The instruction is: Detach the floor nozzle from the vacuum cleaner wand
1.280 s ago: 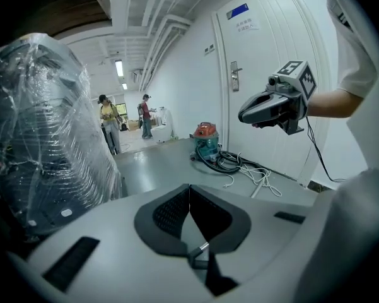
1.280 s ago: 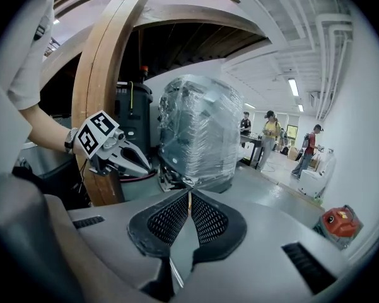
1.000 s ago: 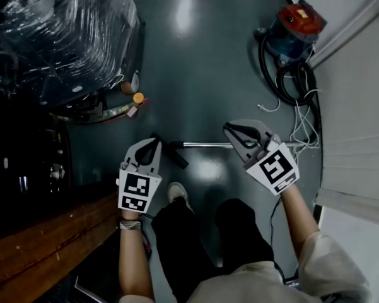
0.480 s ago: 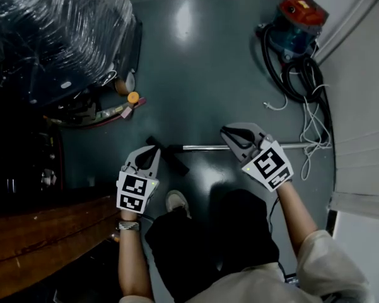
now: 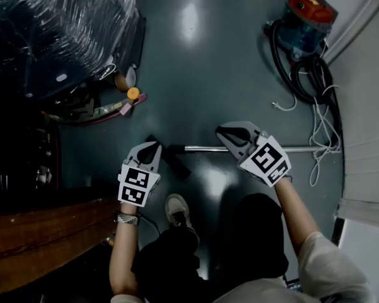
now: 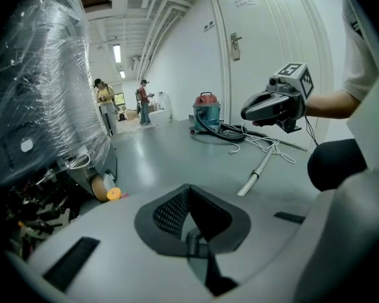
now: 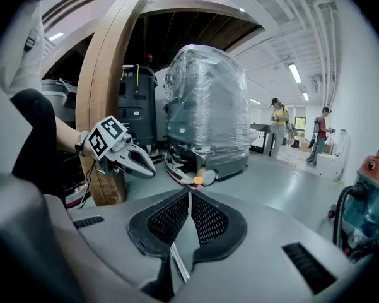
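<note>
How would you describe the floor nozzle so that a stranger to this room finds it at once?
On the grey floor, a thin silver wand lies crosswise before the person's shoe. At its left end, beside the left tongs, sits the floor nozzle: a flat black bar set aslant to the wand, unlike the coiled black hose by the red-topped vacuum.
</note>
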`<state>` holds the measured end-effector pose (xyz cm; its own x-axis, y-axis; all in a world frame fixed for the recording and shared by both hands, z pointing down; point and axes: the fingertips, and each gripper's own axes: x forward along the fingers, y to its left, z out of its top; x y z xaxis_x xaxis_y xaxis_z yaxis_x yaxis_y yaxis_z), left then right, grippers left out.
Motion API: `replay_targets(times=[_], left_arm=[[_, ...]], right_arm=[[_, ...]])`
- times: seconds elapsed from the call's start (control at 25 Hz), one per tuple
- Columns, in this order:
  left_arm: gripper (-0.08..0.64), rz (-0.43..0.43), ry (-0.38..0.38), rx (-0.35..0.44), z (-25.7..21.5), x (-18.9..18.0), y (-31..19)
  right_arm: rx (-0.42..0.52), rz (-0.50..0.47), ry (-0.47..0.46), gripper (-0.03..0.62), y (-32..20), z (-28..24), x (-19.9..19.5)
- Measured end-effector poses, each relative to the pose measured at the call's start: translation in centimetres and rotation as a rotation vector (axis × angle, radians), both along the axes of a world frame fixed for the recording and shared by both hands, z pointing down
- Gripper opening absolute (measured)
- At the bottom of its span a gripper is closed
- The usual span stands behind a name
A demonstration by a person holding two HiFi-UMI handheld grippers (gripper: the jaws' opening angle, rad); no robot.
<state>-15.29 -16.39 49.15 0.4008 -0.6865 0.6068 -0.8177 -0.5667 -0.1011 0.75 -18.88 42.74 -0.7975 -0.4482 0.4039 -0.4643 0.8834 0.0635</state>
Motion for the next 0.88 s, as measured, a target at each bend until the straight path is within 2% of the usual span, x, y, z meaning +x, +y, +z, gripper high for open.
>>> replay_targets(times=[0.12,0.24,0.44,0.64,0.88], left_arm=[[0.0,0.018,-0.001,-0.01,2.6,0.2,-1.2],[0.0,0.091,0.025,-0.013,5.0,1.0,-2.0],[0.0,0.188,0.004,-0.021,9.1,1.6,-2.8],[0.0,0.222,-0.004,-0.052,12.9,1.1,-3.1],[0.0,0.209,-0.019,-0.081,16.1,-0.1,-2.9]], right_arm=[[-0.007,-0.011,0.005,0.032,-1.3,3.0,-1.3],[-0.013,-0.013,0.032,0.032,-2.5,6.3,-2.5],[-0.05,-0.046,0.09,0.032,-3.3,11.5,-3.9],[-0.054,-0.128,0.184,0.032,-2.9,16.1,-4.7],[-0.091,-0.149,0.227,0.032,-2.2,20.9,-4.5]])
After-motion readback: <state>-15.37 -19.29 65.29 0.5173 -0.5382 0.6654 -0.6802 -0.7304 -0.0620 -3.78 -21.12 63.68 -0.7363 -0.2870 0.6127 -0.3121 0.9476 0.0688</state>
